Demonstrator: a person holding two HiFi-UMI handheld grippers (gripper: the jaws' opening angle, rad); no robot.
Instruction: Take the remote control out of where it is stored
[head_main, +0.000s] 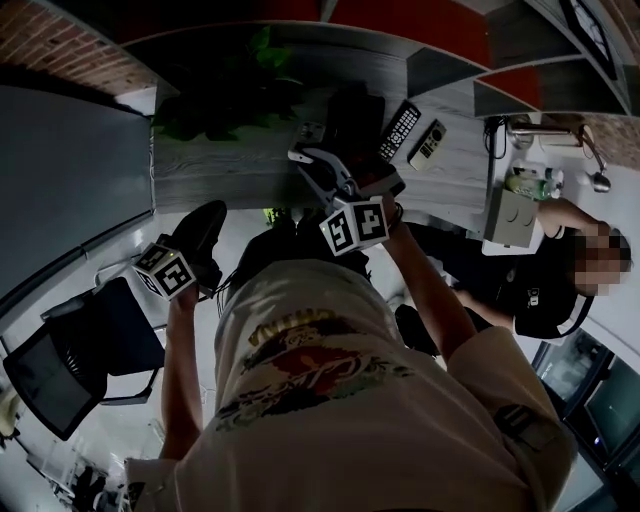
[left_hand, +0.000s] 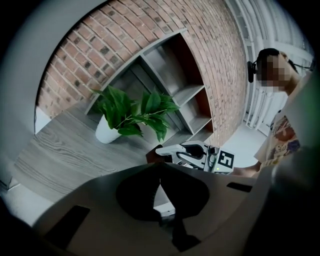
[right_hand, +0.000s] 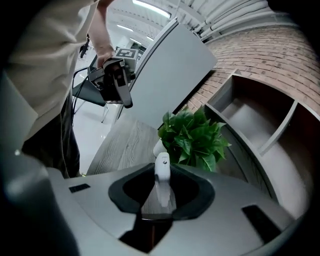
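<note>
**While both grippers hang empty, two remotes lie in plain sight on the table**

Taking the potted plant as reference, a grey wood-grain table carries it. A grey shelf unit with red-backed compartments rises behind it against a brick wall.

The right gripper is over the table's near edge, to the head view's right of the plant and nearer the wearer. Its white jaws are partly apart with nothing between them. The left gripper hangs off the table, below the plant in the head view. Its dark jaws meet at the tips and are empty.

The black remote control lies flat on the table, well apart from the plant on the head view's right. It is long and slim, with rows of pale buttons facing up. Just beside it, farther from the plant, lies a shorter pale remote control at the same slant. Neither gripper touches either one.
</note>
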